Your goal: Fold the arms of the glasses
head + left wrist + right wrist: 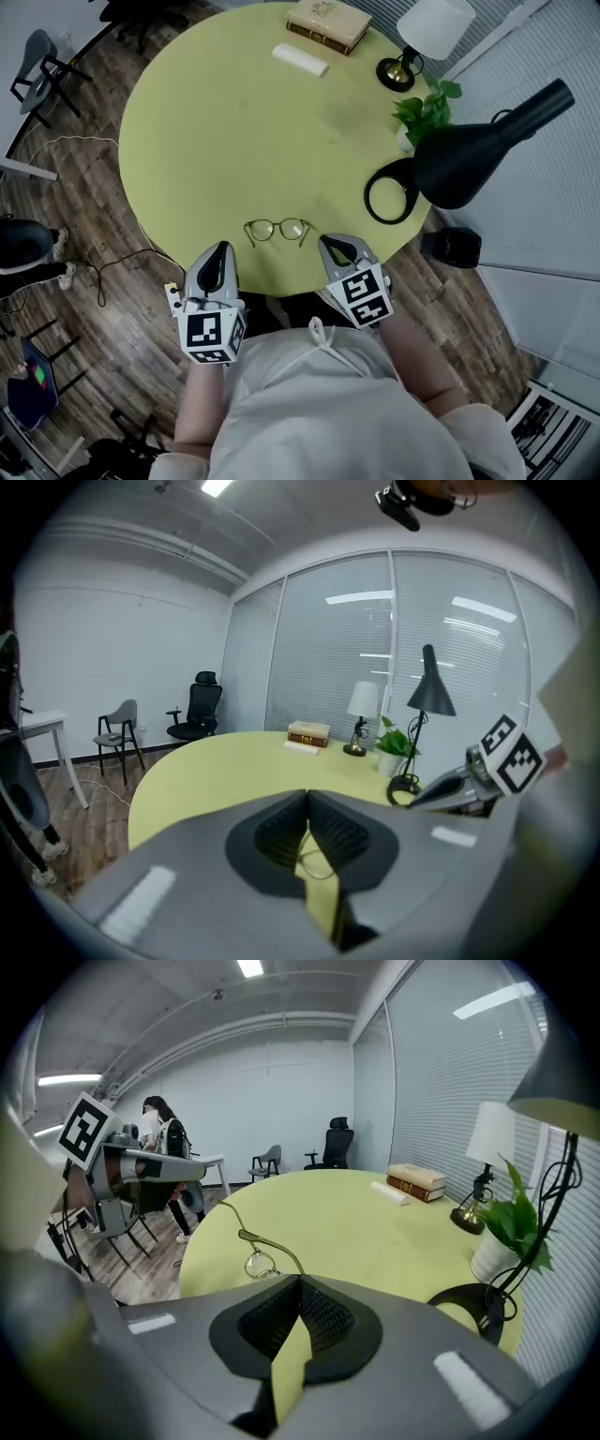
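first, in the head view, the thin gold-toned wire-rimmed glasses (pixel 277 230) are seen lying on the round yellow-green table (pixel 216 131), near its close edge. they are flanked by the left gripper (pixel 221 249) and the right gripper (pixel 329 244), each just beside one end. the arms are judged to be unfolded, so the folding is not yet begun. the frame looks light and likely to slide. one side is best steadied while the other arm is nudged inward close to its hinge, gently, one arm at a time. well apart, toward the far rim, are found a tan hardback book (pixel 328 23), a white cylinder (pixel 300 59), a white-shaded table lamp (pixel 433 28), a green potted plant (pixel 427 105) and a black cone-shaded desk lamp (pixel 478 150). none of them is judged to stand in the way.

in the left gripper view, the jaws are seen pressed together at their tips, with nothing pinched. a thin loop of the glasses (pixel 315 866) is glimpsed through the gap beneath them, resting on the table.

in the right gripper view, the jaws are likewise closed on nothing. one arm of the glasses (pixel 271 1247) is seen curving away from just beyond the tips; whether it is touched cannot be told. a person (pixel 167 1138) is seen far back, away from the table.
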Demonstrator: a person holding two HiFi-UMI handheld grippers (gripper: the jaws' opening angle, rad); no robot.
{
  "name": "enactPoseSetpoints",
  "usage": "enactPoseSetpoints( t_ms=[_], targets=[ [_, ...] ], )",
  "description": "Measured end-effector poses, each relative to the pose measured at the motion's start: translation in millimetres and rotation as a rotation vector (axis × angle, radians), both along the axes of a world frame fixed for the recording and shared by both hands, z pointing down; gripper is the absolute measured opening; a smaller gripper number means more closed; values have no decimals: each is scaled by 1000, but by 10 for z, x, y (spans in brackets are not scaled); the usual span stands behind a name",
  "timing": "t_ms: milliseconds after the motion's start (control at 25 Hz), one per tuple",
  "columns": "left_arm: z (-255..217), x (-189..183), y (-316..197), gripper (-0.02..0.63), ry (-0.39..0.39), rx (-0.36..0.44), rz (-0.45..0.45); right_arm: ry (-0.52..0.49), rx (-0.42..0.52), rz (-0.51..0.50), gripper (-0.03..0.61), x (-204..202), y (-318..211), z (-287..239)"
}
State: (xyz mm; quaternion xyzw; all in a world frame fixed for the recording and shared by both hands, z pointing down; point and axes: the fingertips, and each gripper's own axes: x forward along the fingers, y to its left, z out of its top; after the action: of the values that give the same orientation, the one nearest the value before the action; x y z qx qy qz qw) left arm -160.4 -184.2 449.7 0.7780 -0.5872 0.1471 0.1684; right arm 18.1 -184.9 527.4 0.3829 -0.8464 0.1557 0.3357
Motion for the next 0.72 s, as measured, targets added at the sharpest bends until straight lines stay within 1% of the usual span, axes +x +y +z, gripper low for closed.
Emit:
enactPoseSetpoints(
  t_ms=[120, 160, 200, 320, 440, 720],
  targets=[
    [92, -3, -158, 6, -17, -9, 44, 15, -51, -10, 6, -15, -92, 166],
    [125, 11, -202, 6, -16, -13, 62, 25, -71, -21, 39, -16, -112, 232],
    [155, 27, -237, 6, -13, -17, 79, 40, -90, -38, 57, -19, -123, 305],
    [268, 59, -314, 6, -4, -30, 109, 108, -118, -119, 78, -25, -153, 517],
    [420, 64, -392, 6, 6, -55, 100, 162, -100, -206, 105, -44, -243, 606],
    [667, 33, -447, 6, 16, -100, 77, 267, -19, -428, 102, -191, -336, 624]
  ],
)
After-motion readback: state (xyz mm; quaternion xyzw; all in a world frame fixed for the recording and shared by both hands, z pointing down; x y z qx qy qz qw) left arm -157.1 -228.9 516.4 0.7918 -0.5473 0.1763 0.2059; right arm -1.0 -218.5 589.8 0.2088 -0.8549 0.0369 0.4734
